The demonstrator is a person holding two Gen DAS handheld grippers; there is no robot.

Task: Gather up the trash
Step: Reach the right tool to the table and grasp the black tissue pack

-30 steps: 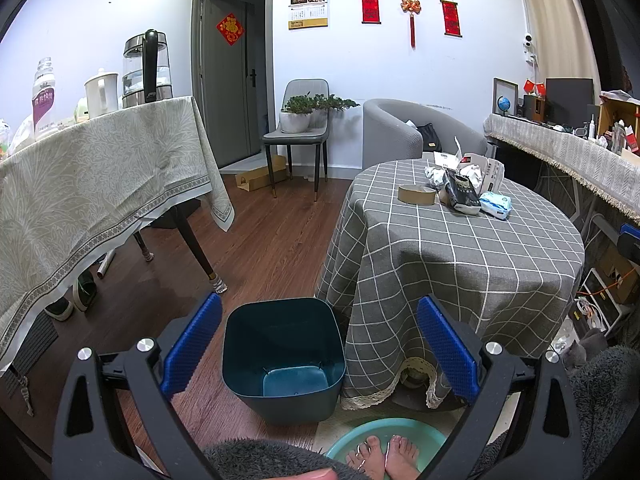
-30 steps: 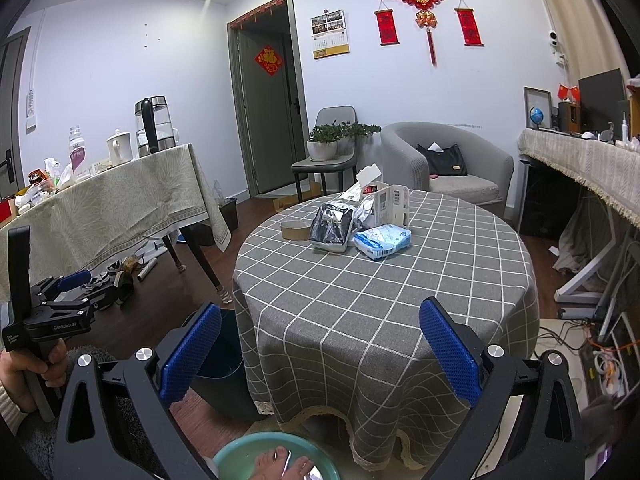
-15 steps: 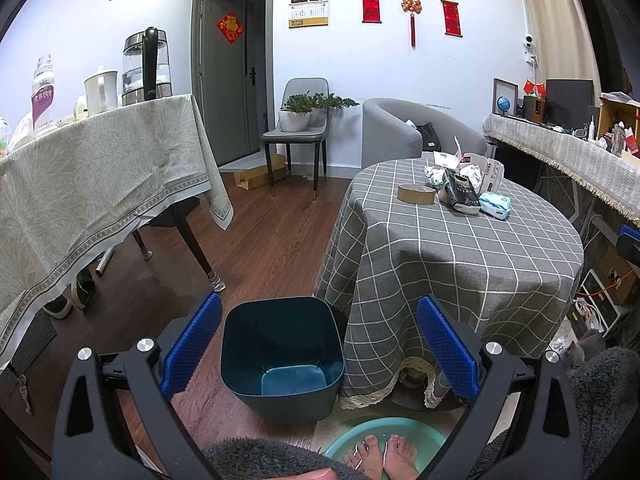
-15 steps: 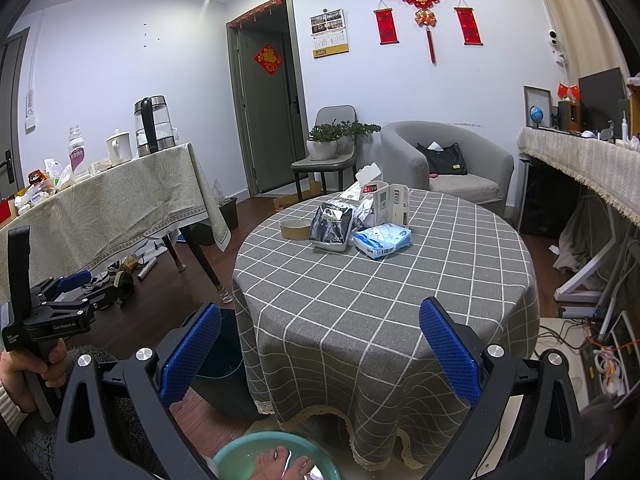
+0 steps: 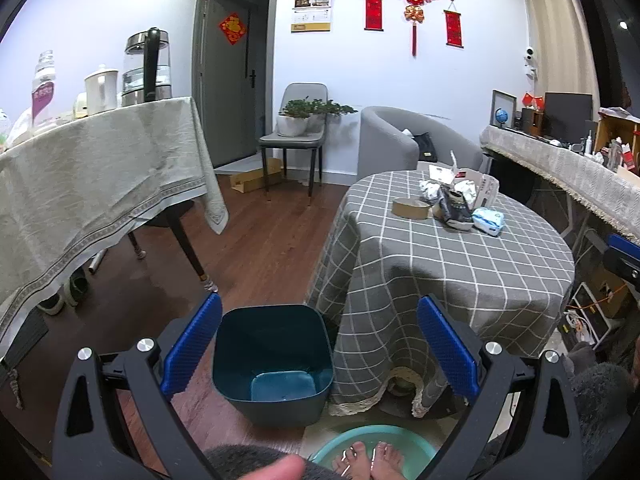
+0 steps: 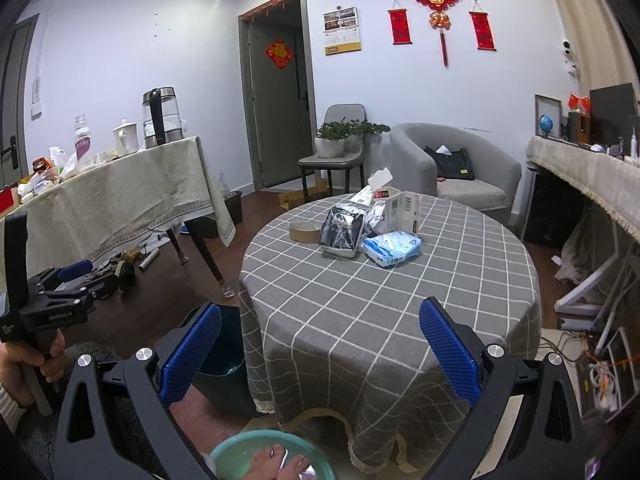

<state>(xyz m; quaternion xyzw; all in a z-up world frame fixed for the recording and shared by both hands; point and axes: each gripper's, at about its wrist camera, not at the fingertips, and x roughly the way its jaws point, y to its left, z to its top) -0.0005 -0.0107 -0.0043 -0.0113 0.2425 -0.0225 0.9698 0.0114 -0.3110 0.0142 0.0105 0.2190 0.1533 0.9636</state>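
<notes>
A dark teal bin (image 5: 274, 356) stands empty on the wood floor beside the round checked table (image 5: 460, 264); in the right wrist view its rim (image 6: 224, 356) shows behind my left finger. My left gripper (image 5: 318, 346) is open and empty, just above the bin. On the far side of the table lie a silver-black foil bag (image 6: 342, 230), a blue-white tissue pack (image 6: 392, 246), a tape roll (image 6: 303, 231), crumpled wrappers (image 6: 374, 216) and a white box (image 6: 404, 212). My right gripper (image 6: 318, 354) is open and empty over the table's near edge.
A long table (image 5: 100, 172) with a kettle (image 5: 148, 68) and bottles stands at the left. A green basin (image 5: 372, 454) with the person's feet sits at the bottom. A chair with plants (image 5: 298, 128), a grey armchair (image 6: 460, 176) and a side counter (image 6: 592, 184) stand behind.
The left view has shifted very slightly; the bin and table sit a touch lower and left. The right gripper has not moved. Both grippers stay open.
</notes>
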